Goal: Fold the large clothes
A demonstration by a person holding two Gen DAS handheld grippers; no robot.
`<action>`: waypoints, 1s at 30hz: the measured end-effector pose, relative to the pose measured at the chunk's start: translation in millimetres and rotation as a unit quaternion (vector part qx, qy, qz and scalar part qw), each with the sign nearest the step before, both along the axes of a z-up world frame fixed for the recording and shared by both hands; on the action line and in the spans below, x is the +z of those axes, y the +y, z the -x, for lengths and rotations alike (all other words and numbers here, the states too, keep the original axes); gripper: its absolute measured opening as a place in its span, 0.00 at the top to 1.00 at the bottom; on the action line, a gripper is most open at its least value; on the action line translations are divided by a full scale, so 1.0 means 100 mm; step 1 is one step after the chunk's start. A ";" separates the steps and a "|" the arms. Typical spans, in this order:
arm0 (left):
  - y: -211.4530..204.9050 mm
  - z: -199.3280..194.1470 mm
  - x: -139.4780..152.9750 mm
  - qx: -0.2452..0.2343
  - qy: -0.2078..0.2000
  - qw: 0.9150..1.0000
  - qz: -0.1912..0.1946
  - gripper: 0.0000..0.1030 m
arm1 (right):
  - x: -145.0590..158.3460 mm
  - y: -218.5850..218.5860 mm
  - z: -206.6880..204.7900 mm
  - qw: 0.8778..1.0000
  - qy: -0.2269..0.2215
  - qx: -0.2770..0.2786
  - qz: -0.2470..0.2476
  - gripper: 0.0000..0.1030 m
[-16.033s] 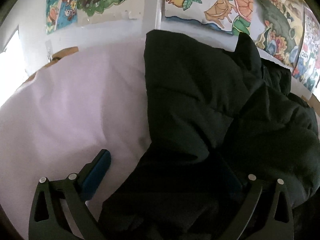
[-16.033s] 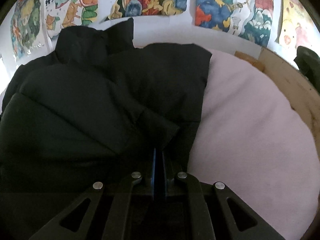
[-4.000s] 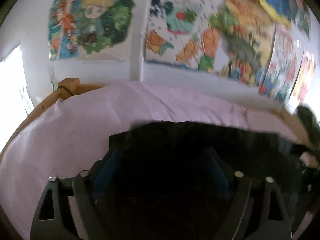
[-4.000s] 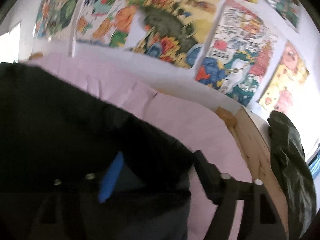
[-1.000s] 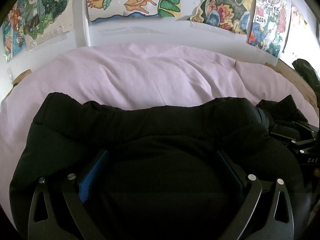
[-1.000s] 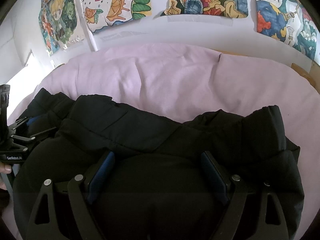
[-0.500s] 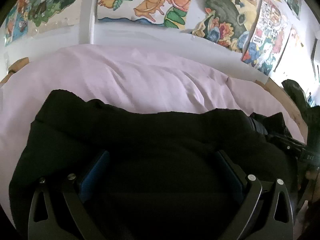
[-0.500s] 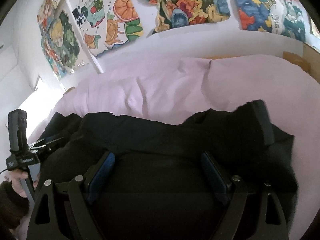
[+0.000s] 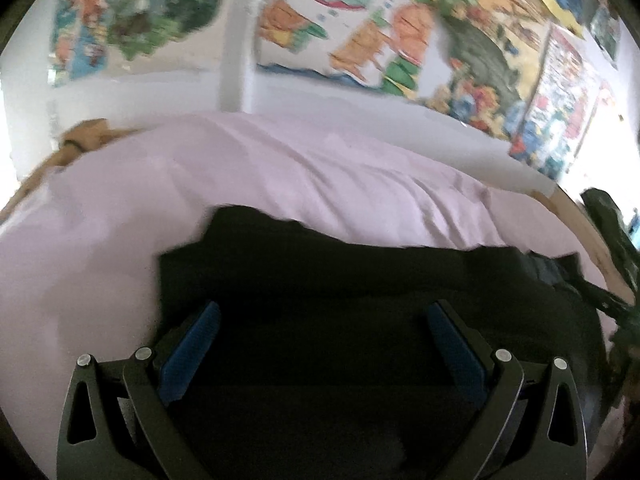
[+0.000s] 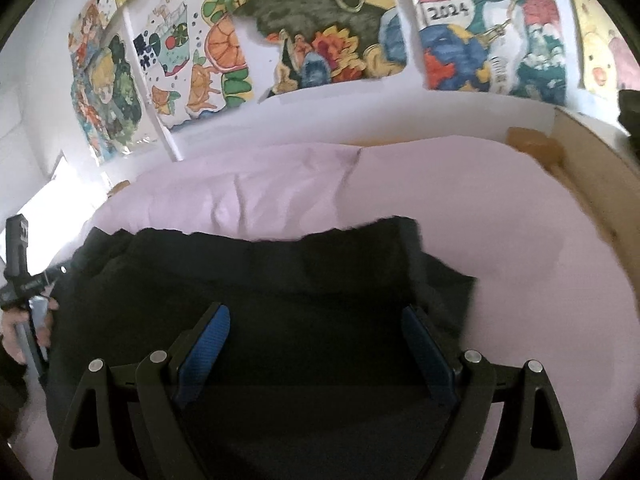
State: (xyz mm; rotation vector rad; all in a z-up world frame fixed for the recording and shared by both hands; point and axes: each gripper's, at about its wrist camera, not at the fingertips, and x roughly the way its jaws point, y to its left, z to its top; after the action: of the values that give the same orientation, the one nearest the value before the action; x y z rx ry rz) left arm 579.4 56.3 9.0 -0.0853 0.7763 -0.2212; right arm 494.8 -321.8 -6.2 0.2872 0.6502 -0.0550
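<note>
A white wall covered in bright posters (image 10: 320, 36) fills the top of both views, above a bed with a pale pink sheet (image 10: 500, 220). A bulky black jacket (image 10: 260, 280) lies bunched across the lower middle of each frame. The left gripper (image 9: 320, 344) and right gripper (image 10: 316, 344) both point down at an angle over it, blue-padded fingers (image 10: 208, 340) spread wide with dark cloth between them; nothing looks pinched. In the right view's left edge, a hand (image 10: 16, 332) holds the other tool's handle. The fold seems nearly finished; next likely comes tidying or pressing the bundle flat.
</note>
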 end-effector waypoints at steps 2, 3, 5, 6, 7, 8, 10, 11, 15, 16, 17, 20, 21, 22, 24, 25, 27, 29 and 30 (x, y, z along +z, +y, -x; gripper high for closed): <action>0.14 0.06 0.06 0.013 -0.007 1.000 -0.001 0.01 | 0.02 -0.07 0.11 1.000 -0.001 -0.020 0.006 0.15; 0.21 0.10 0.08 0.020 -0.009 1.000 -0.002 0.01 | 0.02 -0.11 0.16 1.000 -0.003 -0.025 0.002 0.15; 0.35 0.16 0.12 0.028 -0.008 1.000 -0.004 0.01 | 0.04 -0.22 0.32 0.999 -0.020 -0.037 -0.016 0.15; 0.39 0.18 0.13 0.028 -0.007 1.000 -0.004 0.01 | 0.04 -0.25 0.39 0.999 -0.026 -0.040 -0.024 0.15; 0.44 0.21 0.14 0.028 -0.006 1.000 -0.004 0.01 | 0.06 -0.27 0.43 0.998 -0.029 -0.041 -0.029 0.15; 0.49 0.24 0.14 0.026 -0.002 1.000 -0.001 0.01 | 0.06 -0.30 0.49 0.998 -0.030 -0.040 -0.033 0.14; 0.61 0.30 0.12 0.011 0.012 1.000 0.020 0.01 | 0.05 -0.32 0.57 0.998 -0.025 -0.037 -0.036 0.11; 0.68 0.32 0.09 0.008 0.024 0.999 0.033 0.01 | 0.02 -0.33 0.60 0.998 -0.020 -0.035 -0.040 0.11; 0.90 0.38 -0.03 0.006 0.071 0.995 0.072 0.01 | -0.10 -0.35 0.68 0.998 0.003 -0.021 -0.064 0.11; 0.95 0.40 -0.06 0.004 0.080 0.994 0.080 0.01 | -0.15 -0.34 0.68 0.997 0.012 -0.013 -0.070 0.10; 0.98 0.41 -0.07 -0.001 0.084 0.993 0.086 0.01 | -0.19 -0.32 0.67 0.997 0.021 -0.005 -0.072 0.08; 0.98 0.46 -0.06 -0.034 0.088 0.991 0.092 0.01 | -0.27 -0.28 0.66 0.997 0.029 0.013 -0.072 0.01; 0.97 0.48 -0.06 -0.051 0.090 0.990 0.096 0.01 | -0.30 -0.27 0.65 0.997 0.031 0.021 -0.074 0.00; 0.95 0.49 -0.06 -0.066 0.095 0.988 0.099 0.01 | -0.32 -0.27 0.64 0.996 0.033 0.026 -0.076 0.00; 0.90 0.50 -0.09 -0.086 0.105 0.986 0.095 0.01 | -0.36 -0.29 0.63 0.995 0.034 0.032 -0.085 0.00; 0.88 0.51 -0.10 -0.095 0.109 0.985 0.090 0.01 | -0.38 -0.31 0.62 0.994 0.035 0.037 -0.092 0.00; 0.86 0.50 -0.13 -0.110 0.119 0.983 0.087 0.01 | -0.44 -0.35 0.60 0.993 0.038 0.046 -0.104 0.00; 0.83 0.50 -0.17 -0.118 0.128 0.981 0.086 0.01 | -0.51 -0.39 0.59 0.991 0.039 0.058 -0.113 0.00; 0.82 0.49 -0.17 -0.120 0.131 0.980 0.084 0.01 | -0.55 -0.40 0.59 0.990 0.038 0.063 -0.120 0.00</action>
State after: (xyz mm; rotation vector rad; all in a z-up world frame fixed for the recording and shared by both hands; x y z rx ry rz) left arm 530.7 138.1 -8.4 -0.1843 1.0296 -0.5132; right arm 436.1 -361.3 -61.0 0.4775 0.7501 0.1343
